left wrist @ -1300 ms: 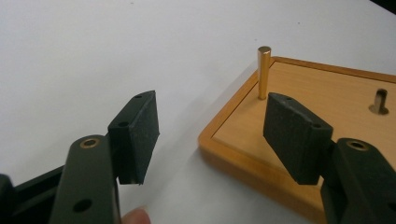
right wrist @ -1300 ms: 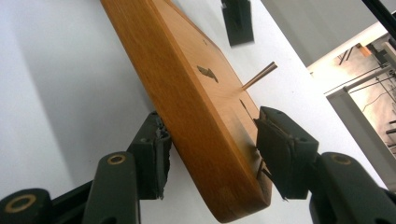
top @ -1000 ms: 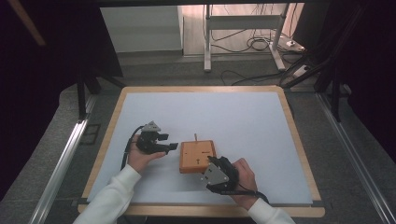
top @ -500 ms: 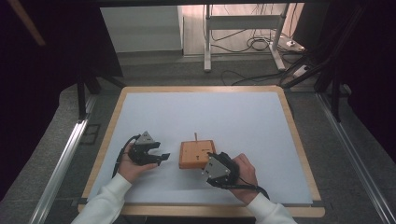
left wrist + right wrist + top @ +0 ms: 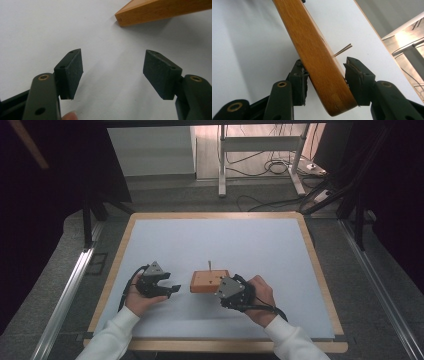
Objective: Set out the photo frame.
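Wooden block (image 5: 209, 281) with a thin upright peg (image 5: 210, 265): on the white table (image 5: 250, 245), near its front edge. Right tongs (image 5: 325, 75) have just been closing, now pinching the block's edge between both pads. Left tongs (image 5: 112, 72) spread wide, nothing between them, block well ahead. Advice: keep the grip square, lift slowly so the block doesn't pivot.
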Available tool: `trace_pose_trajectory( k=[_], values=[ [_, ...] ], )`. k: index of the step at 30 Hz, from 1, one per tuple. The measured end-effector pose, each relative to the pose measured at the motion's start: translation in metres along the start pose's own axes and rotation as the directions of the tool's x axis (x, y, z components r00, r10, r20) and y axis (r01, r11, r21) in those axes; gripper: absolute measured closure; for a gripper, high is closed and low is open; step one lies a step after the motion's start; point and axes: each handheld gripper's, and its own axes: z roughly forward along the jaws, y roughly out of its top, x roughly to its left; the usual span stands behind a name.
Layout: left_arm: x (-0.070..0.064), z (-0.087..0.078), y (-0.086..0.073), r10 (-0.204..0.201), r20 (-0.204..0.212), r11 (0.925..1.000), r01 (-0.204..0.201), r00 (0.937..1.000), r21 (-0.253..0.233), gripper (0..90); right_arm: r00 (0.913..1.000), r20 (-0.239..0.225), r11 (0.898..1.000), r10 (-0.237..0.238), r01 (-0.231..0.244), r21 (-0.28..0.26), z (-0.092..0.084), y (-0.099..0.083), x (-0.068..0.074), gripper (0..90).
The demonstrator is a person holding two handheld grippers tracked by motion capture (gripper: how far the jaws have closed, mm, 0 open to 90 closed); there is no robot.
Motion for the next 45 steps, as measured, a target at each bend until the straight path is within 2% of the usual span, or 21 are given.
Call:
trace_pose_trajectory(
  k=[10, 24, 39, 45],
  values=[
    [0.0, 0.002, -0.001, 0.0, 0.006, 1.0, 0.0, 1.0, 0.01, 31.2, 0.9989, -0.045, 1.0, 0.013, -0.012, 0.018, 0.003, 0.012, -0.018, 55.8],
    [0.001, 0.003, -0.002, 0.001, 0.013, 0.9998, -0.002, 0.9999, 0.02, 31.3, 0.9954, -0.096, 1.0, 0.005, -0.003, 0.015, 0.008, 0.023, -0.031, 61.4],
    [0.003, 0.004, -0.003, -0.005, 0.009, 0.9998, 0.005, 0.9999, 0.019, 31.3, 0.9967, -0.081, 1.0, 0.008, -0.006, 0.015, 0.016, 0.038, -0.044, 67.6],
    [0.004, 0.003, -0.003, -0.002, 0.008, 0.9998, 0.002, 1.0, 0.021, 31.3, 0.9964, -0.07, 0.999, 0.047, -0.047, -0.002, 0.02, 0.042, -0.053, 69.2]
  ],
)
